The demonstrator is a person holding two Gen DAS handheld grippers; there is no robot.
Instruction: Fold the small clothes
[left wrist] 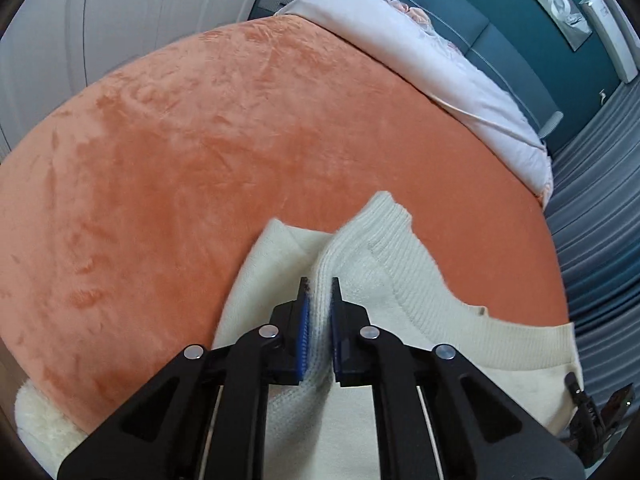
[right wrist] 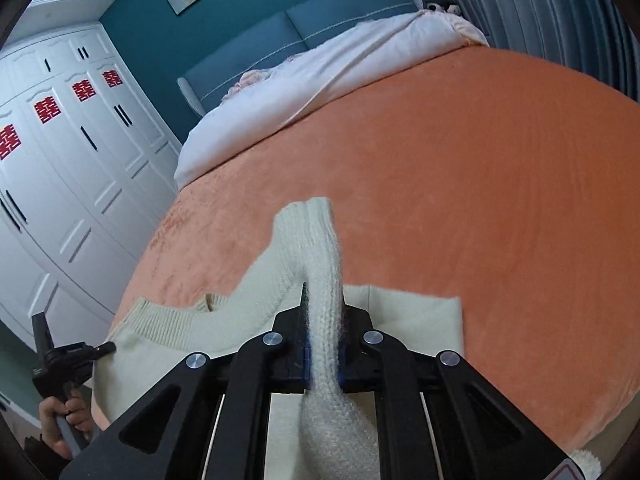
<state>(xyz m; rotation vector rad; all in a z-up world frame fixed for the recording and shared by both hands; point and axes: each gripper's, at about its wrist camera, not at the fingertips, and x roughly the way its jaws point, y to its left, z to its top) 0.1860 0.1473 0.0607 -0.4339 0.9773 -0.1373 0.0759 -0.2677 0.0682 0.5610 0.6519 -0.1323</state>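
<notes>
A cream knit sweater (left wrist: 404, 280) lies on the near part of an orange blanket (left wrist: 240, 140). My left gripper (left wrist: 320, 285) is shut on a raised ribbed fold of it, and the knit bulges up between the blue pads. In the right wrist view the same sweater (right wrist: 180, 320) spreads to the left, with a flat corner on the right. My right gripper (right wrist: 323, 294) is shut on a thick ribbed roll of it that stands up past the fingertips. A hand (right wrist: 68, 412) grips the other tool's handle at lower left.
The orange blanket (right wrist: 480, 180) covers a bed. A pale duvet (left wrist: 420, 60) is bunched at its head against a teal headboard (right wrist: 320, 20). White wardrobe doors (right wrist: 60, 180) stand on one side, grey curtains (left wrist: 600, 220) on the other. Something white and fluffy (left wrist: 40, 420) sits at the bed's near edge.
</notes>
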